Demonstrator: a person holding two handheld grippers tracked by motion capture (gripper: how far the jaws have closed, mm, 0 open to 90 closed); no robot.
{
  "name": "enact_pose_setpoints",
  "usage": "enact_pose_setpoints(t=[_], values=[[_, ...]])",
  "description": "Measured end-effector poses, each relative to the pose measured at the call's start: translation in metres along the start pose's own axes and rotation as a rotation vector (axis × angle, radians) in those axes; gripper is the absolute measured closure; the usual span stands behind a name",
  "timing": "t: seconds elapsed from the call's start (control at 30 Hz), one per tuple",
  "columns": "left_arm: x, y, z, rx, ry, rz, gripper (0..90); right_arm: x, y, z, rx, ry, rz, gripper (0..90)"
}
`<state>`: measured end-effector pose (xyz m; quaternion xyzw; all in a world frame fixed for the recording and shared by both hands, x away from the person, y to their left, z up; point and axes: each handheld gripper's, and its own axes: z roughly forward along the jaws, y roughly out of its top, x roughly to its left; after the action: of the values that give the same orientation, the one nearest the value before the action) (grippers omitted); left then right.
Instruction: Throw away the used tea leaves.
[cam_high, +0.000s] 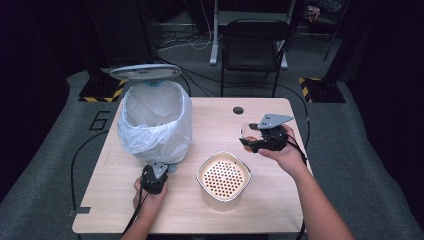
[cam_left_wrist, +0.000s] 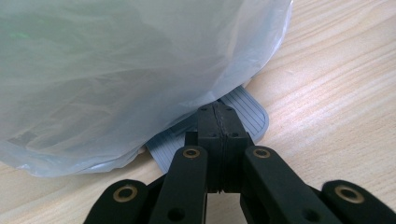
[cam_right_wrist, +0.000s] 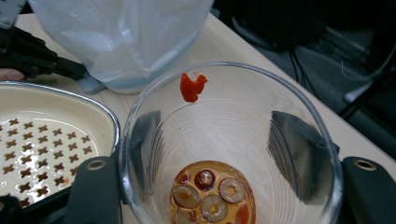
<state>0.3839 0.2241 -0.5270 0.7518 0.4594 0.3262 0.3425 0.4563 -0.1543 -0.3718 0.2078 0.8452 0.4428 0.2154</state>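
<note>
Our left tongs (cam_left_wrist: 218, 122) are shut tight and press the grey pedal (cam_left_wrist: 247, 114) of the bin (cam_high: 155, 117), so its lid (cam_high: 145, 71) stands open. Our right tongs (cam_high: 254, 137) squeeze a clear cup (cam_right_wrist: 229, 154). Leftover cereal rings (cam_right_wrist: 212, 196) sit inside, above the table between strainer bowl (cam_high: 223, 176) and bin, not yet tipped out.

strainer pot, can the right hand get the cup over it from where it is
Probably yes: the right tool holds the clear cup just beside the strainer pot, with bare table between; the lined bin stands off to the other side.

Closed left claw (cam_left_wrist: 218, 122) presses the grey pedal (cam_left_wrist: 247, 116) (ribbed) under the bag (cam_left_wrist: 121, 70).
</note>
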Motion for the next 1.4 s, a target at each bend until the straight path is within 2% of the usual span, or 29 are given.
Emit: enact_pose_setpoints(t=[0.1, 0.23, 0.4, 0.7, 0.9, 1.0, 1.2, 1.4], values=[[0.0, 0.0, 0.0, 0.0, 0.002, 0.001, 89.8, 0.004, 0.002, 0.001, -0.029, 0.009, -0.073, 35.0], [-0.001, 0.0, 0.001, -0.01, 0.006, -0.002, 89.7, 0.008, 0.007, 0.002, -0.03, 0.023, -0.13, 35.0], [0.0, 0.0, 0.0, 0.0, 0.001, 0.0, 89.7, 0.011, 0.014, 0.003, -0.024, 0.032, -0.184, 35.1], [0.0, 0.0, 0.0, 0.0, 0.001, 0.0, 89.8, 0.015, 0.014, 0.006, -0.023, 0.027, -0.25, 35.3], [0.0, 0.0, 0.0, 0.0, 0.002, 0.002, 89.8, 0.023, 0.016, 0.006, -0.035, 0.027, -0.342, 35.5], [0.0, 0.0, 0.0, 0.003, 0.0, 0.002, 89.8, 0.027, 0.018, 0.007, -0.02, 0.028, -0.399, 35.5], [0.0, 0.0, 0.0, 0.001, 0.001, 0.001, 89.7, 0.033, 0.02, 0.007, -0.007, 0.02, -0.448, 35.6], [-0.001, 0.0, 0.001, -0.01, 0.007, 0.0, 89.8, 0.04, 0.024, 0.007, -0.004, 0.012, -0.522, 35.8]])
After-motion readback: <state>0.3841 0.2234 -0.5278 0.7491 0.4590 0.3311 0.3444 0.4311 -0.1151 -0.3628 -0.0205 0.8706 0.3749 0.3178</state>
